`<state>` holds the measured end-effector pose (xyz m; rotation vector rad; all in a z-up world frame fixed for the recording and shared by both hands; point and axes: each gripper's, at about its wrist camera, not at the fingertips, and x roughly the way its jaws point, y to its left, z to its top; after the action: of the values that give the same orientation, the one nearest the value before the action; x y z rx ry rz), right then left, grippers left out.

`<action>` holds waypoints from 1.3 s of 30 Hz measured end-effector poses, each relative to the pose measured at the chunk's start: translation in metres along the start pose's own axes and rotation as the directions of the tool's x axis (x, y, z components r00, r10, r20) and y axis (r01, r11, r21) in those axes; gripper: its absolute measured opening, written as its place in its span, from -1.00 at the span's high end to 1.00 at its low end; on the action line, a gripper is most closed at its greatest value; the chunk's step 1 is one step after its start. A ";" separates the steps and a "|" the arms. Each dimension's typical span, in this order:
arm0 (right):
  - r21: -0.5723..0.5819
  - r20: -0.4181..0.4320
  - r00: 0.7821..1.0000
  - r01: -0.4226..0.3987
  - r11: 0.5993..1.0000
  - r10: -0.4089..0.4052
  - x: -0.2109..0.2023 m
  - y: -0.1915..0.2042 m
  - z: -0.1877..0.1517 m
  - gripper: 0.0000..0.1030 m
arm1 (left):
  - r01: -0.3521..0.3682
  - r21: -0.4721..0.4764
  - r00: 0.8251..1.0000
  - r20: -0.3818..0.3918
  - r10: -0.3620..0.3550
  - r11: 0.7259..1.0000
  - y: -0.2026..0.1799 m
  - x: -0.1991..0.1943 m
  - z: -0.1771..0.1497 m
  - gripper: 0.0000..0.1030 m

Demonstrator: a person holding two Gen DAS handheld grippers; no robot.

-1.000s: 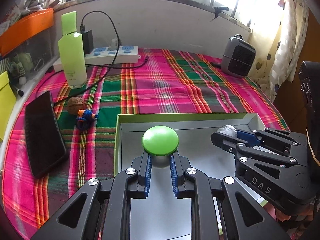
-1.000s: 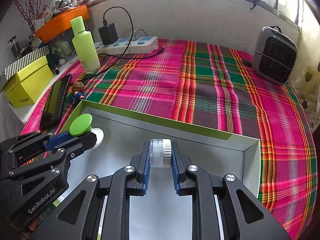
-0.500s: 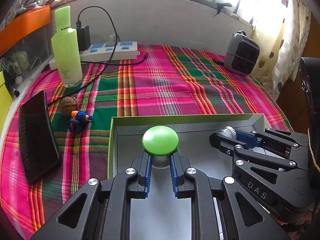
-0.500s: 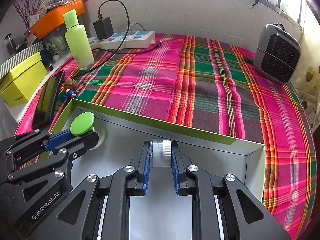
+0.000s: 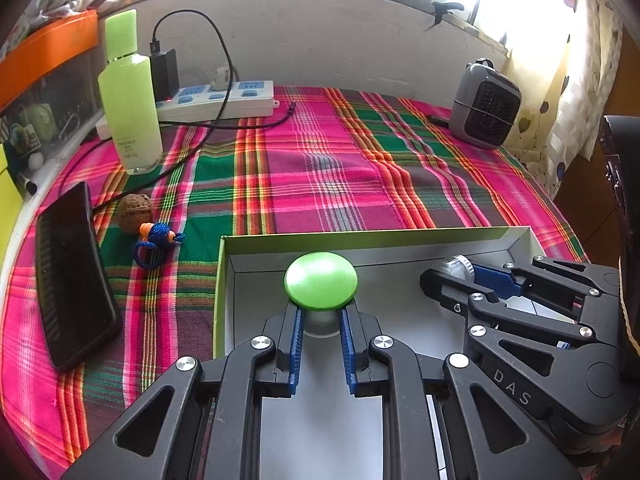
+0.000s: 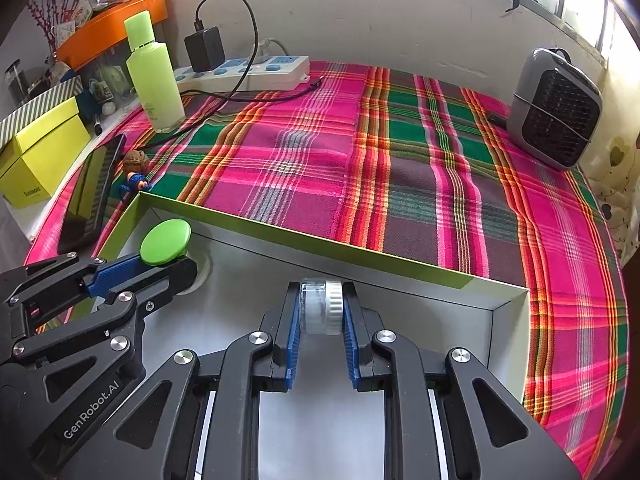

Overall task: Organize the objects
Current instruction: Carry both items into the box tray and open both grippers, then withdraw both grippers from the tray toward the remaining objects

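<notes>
My left gripper (image 5: pixel 320 312) is shut on a green-capped jar (image 5: pixel 321 280), held inside the open box with green rim (image 5: pixel 360 234) near its far left corner. It shows from the side in the right wrist view (image 6: pixel 165 241). My right gripper (image 6: pixel 320 308) is shut on a small clear jar with a white lid (image 6: pixel 322 307), held inside the same box (image 6: pixel 320 240) near its far wall. The right gripper also shows in the left wrist view (image 5: pixel 452 270), to the right of the green cap.
On the plaid cloth: a black phone (image 5: pixel 72 272), a walnut (image 5: pixel 134 208) and blue cord charm (image 5: pixel 154 238) left of the box, a green bottle (image 5: pixel 130 96), a power strip (image 5: pixel 216 100) with cables at the back, a small grey heater (image 5: pixel 484 106) back right. A yellow box (image 6: pixel 40 160) stands far left.
Both grippers, still holding their jars, have shifted slightly within the box; the far scene appears a little nearer and lower. Neither grip has changed.
</notes>
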<state>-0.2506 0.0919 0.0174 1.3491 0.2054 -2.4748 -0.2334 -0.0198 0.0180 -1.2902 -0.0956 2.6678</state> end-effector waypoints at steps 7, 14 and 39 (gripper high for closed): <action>0.006 0.002 1.000 -0.004 1.000 0.004 -0.001 -0.001 -0.001 0.58 | -0.002 0.006 1.000 -0.001 0.002 1.000 -0.001 -0.001 0.000 0.55; 0.018 0.012 1.000 0.001 1.000 -0.001 -0.005 -0.002 -0.002 0.27 | -0.009 -0.001 1.000 -0.001 0.009 1.000 0.000 -0.004 -0.001 0.38; 0.035 0.062 0.998 0.013 0.999 -0.015 -0.035 -0.007 -0.024 0.09 | -0.011 -0.010 1.000 0.027 0.011 1.000 0.000 -0.037 -0.016 0.17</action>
<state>-0.2168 0.1122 0.0332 1.2865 0.1591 -2.5386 -0.1981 -0.0269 0.0370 -1.2616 -0.1058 2.6978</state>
